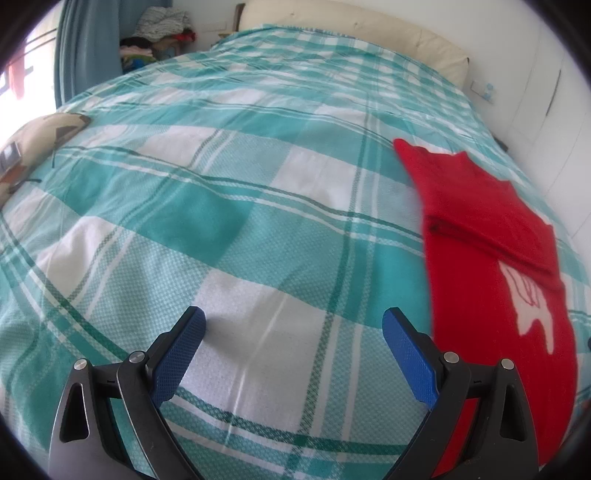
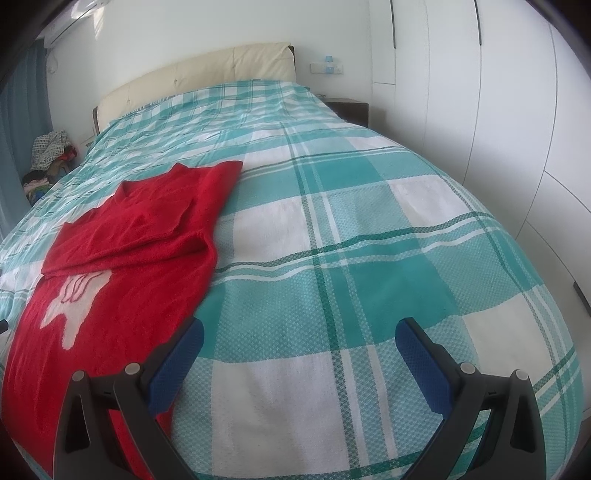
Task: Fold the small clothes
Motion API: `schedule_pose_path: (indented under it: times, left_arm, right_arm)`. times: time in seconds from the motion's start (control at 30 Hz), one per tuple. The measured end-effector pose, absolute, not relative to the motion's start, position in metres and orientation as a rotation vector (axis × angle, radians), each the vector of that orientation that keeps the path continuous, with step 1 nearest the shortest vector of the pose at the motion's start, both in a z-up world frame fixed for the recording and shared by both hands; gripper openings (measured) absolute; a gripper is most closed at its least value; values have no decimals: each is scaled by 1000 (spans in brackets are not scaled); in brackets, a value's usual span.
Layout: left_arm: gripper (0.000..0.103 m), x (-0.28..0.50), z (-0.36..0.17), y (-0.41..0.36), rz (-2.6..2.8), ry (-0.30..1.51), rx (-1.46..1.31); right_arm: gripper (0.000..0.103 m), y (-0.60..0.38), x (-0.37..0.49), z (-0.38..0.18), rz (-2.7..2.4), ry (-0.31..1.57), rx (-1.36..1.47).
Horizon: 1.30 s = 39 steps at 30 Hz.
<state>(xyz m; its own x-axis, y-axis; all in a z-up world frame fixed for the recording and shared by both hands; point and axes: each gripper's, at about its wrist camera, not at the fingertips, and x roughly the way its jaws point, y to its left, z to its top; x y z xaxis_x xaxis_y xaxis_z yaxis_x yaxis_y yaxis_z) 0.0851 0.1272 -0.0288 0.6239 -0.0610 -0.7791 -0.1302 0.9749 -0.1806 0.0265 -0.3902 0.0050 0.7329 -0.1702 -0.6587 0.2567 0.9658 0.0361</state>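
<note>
A small red sweater with a white figure on its front lies on the teal-and-white checked bedspread, its sleeves folded in across the chest. In the left wrist view it lies to the right of my left gripper, which is open and empty just above the bedspread. In the right wrist view the sweater lies to the left of my right gripper, which is open and empty; its left finger hangs over the sweater's lower edge.
A patterned cushion lies at the bed's left side. A pile of clothes sits beside the cream headboard. White wardrobe doors and a dark nightstand stand along the bed's right side.
</note>
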Motion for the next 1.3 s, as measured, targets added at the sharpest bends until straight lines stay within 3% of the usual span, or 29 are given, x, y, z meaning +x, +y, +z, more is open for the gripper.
schedule_pose_path:
  times: [0.13,0.27,0.57,0.63,0.7,0.77,0.87,0.93,0.97,1.3]
  left_arm:
    - [97,50,-22,119,-176,935,-317]
    - [94,20,-30,94,-302,1009,-285]
    - [67,-22,-28,55,-380,1030,-145]
    - [58,-25,-29,52,-393,1034,-144]
    - [45,-27,-32,49,-408,1048,-153]
    - [42,-28,-36,45,-421,1060,-158]
    - [16,-28,-41,39,-441,1078,-145]
    - [6,-27,-44,40,-446,1089,-160]
    - [4,-27,-43,42,-445,1092,-176]
    - [3,23,16,57,-506,994,-356]
  right_arm:
    - [102,-382,1,28,-131,666,189]
    - [102,-361,-34,34,54,739,261]
    - [102,-326,-72,-3,260,1005,354]
    - [97,-320,-73,-10,283,1030,364]
    - [80,-314,-73,-14,297,1046,347]
    - [70,-309,-71,-20,315,1064,358]
    - [53,-303,-65,-36,332,1104,370]
    - [24,-306,-64,-43,289,1119,358]
    - [4,-311,-63,-44,291,1124,395]
    - [4,-334,-35,18,307,965,458]
